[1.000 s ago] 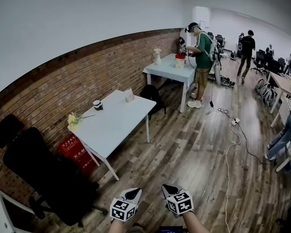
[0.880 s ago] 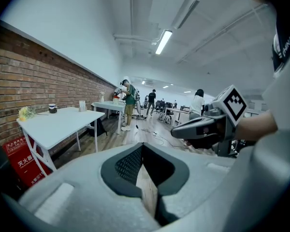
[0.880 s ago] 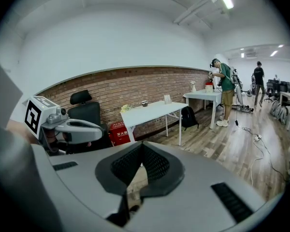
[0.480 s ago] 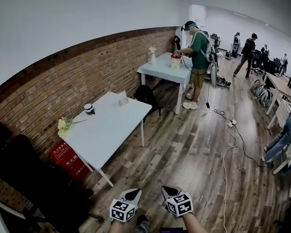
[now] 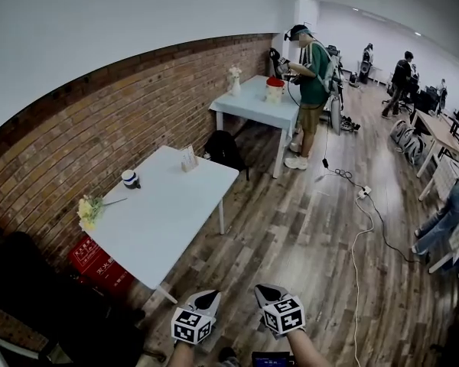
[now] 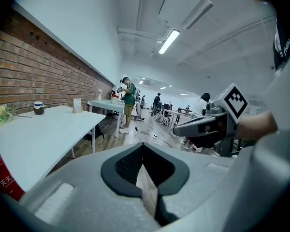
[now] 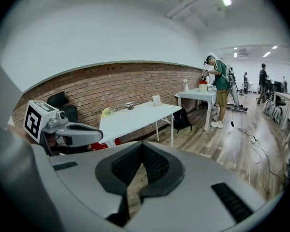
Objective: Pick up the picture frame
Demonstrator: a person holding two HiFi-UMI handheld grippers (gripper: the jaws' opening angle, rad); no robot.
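Wood-floored room with a red-brick wall, seen as the person walks in. Compared with a second ago, the long white bench (image 5: 168, 212) has drawn closer to both grippers and fills more of the head view, while the black chair has slid to the lower left edge. Judged from this, the task is in its approach stage, with nothing grasped yet. The left gripper (image 5: 206, 300) and the right gripper (image 5: 266, 293) are each clenched on nothing, jaws together, pointing ahead side by side. The small pale upright picture frame (image 5: 188, 158) stands well ahead of the left gripper and somewhat to its left, at the far end of the white bench, out of reach. Counts:
- two grippers
- two benches: the white one and a pale blue bench (image 5: 252, 105) farther ahead
- on the white bench: one picture frame, one dark round cup (image 5: 129, 178) and one bunch of yellow flowers (image 5: 87, 209)
- beneath the white bench: one red box (image 5: 99, 262)
- at the blue bench: one person in a green shirt (image 5: 312, 75)
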